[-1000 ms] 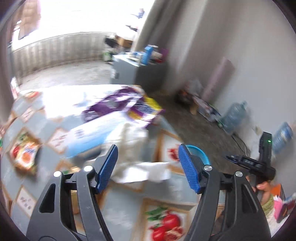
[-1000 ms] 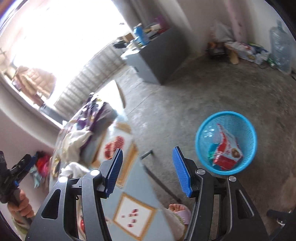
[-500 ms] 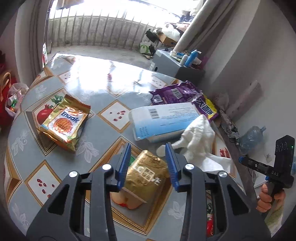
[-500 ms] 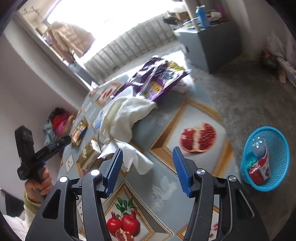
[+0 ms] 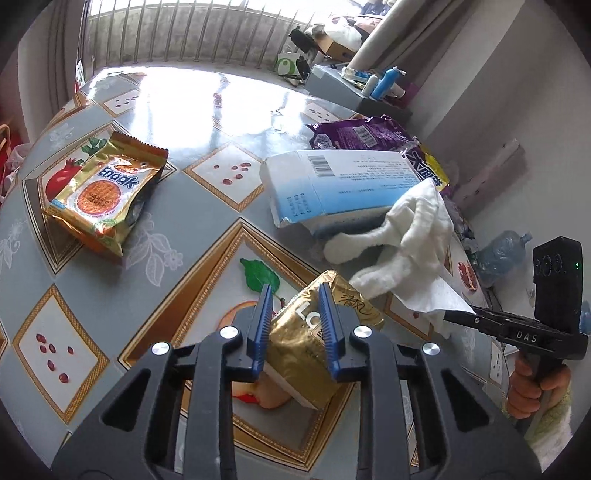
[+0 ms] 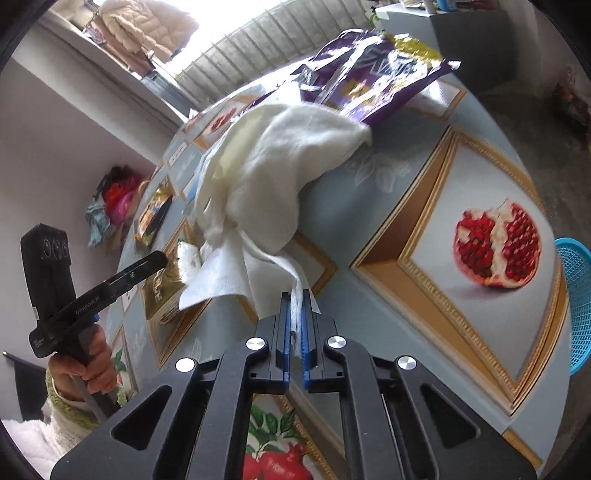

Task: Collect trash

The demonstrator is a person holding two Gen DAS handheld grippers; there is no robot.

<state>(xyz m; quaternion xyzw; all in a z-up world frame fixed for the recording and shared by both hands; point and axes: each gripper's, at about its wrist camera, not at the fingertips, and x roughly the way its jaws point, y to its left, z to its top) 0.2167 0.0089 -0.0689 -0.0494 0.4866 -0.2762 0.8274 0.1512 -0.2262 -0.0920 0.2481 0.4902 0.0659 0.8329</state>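
— Where's your trash?
— Left tongs pinch the gold packet on the desk; right tongs clamp the tissue.
— The bin?
— Blue basket sits right of your right tongs, off the desk's edge.

Daylight pours through a barred window, glaring on the table with its grey, gold-framed pomegranate cloth. Beyond it a grey cabinet holds bottles, beside a curtain. The walls are pale, the floor bare concrete. A water jug lies by the wall, and clothes hang at the window
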